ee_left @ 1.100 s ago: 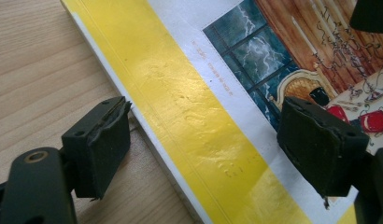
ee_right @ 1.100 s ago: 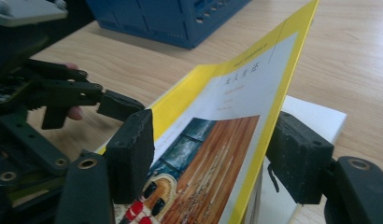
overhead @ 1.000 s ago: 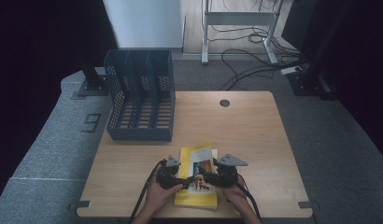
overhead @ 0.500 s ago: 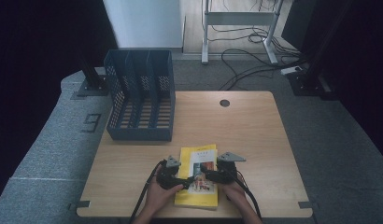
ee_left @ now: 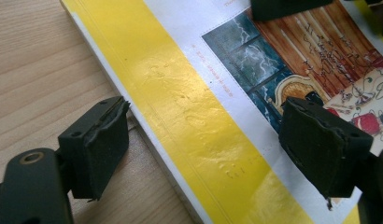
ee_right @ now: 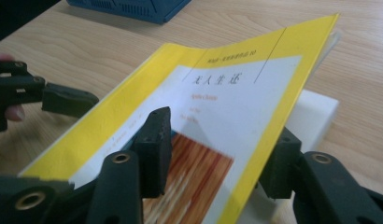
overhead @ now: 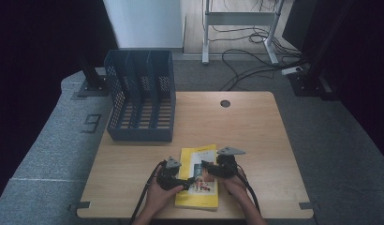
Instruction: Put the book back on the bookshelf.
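Note:
A yellow paperback book (overhead: pixel 199 176) lies near the table's front edge. In the left gripper view my left gripper (ee_left: pixel 203 140) is open and straddles the book's spine side (ee_left: pixel 194 116); one jaw is over the wood, the other over the cover picture. My right gripper (ee_right: pixel 217 149) is open around the front cover (ee_right: pixel 236 98). One jaw stands above the cover and the other sits under its free edge, which is raised off the white pages (ee_right: pixel 315 112). From above, the left gripper (overhead: pixel 183 179) and right gripper (overhead: pixel 206 168) face each other over the book.
A dark blue slotted file rack (overhead: pixel 141 93) stands at the table's back left. The wooden table (overhead: pixel 255 136) has a round cable hole (overhead: pixel 225 103) near its far edge. Cables and a desk frame lie on the floor beyond.
Both hands stay at the book with only slight shifts. The book's cover looks a little flatter from above than a second ago.

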Action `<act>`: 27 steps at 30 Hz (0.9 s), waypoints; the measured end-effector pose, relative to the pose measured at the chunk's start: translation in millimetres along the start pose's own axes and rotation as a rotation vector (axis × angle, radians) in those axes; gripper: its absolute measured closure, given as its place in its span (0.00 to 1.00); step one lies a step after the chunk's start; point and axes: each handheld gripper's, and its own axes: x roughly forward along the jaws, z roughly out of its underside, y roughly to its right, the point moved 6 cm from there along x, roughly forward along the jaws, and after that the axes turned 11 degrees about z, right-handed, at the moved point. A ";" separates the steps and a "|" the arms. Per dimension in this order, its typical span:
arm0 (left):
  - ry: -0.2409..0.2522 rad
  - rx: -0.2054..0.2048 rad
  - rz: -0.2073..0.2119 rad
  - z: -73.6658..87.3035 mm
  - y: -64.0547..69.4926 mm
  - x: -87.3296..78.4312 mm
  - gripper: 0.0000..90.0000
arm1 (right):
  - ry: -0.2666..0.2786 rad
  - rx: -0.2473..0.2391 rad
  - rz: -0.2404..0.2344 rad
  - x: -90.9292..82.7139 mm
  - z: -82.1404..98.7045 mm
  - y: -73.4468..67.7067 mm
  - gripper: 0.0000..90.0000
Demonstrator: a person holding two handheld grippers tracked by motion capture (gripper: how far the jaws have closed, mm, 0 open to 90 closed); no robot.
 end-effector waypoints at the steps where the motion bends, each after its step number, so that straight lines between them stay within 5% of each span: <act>1: 0.001 0.001 0.000 0.1 0.0 -0.1 0.18 | -0.005 -0.006 -0.003 1.8 -1.4 -1.0 0.59; 4: 0.005 0.004 -0.001 0.5 -0.2 -0.1 0.18 | -0.012 -0.040 -0.001 3.9 -2.3 -4.4 0.61; 11: 0.011 0.004 0.001 1.1 -0.2 -0.2 0.18 | -0.011 0.017 -0.063 4.3 -2.7 0.0 0.70; 17: 0.014 0.004 0.003 1.3 -0.3 -0.3 0.18 | 0.021 0.018 -0.077 -0.3 -6.4 -2.0 0.78; 22: 0.016 0.005 0.006 1.4 -0.5 -0.2 0.18 | 0.050 -0.055 -0.078 -3.5 -7.8 -6.8 0.81; 27: 0.018 0.005 0.006 1.4 -0.4 -0.1 0.18 | 0.038 -0.076 -0.070 -2.8 -6.9 -7.6 0.76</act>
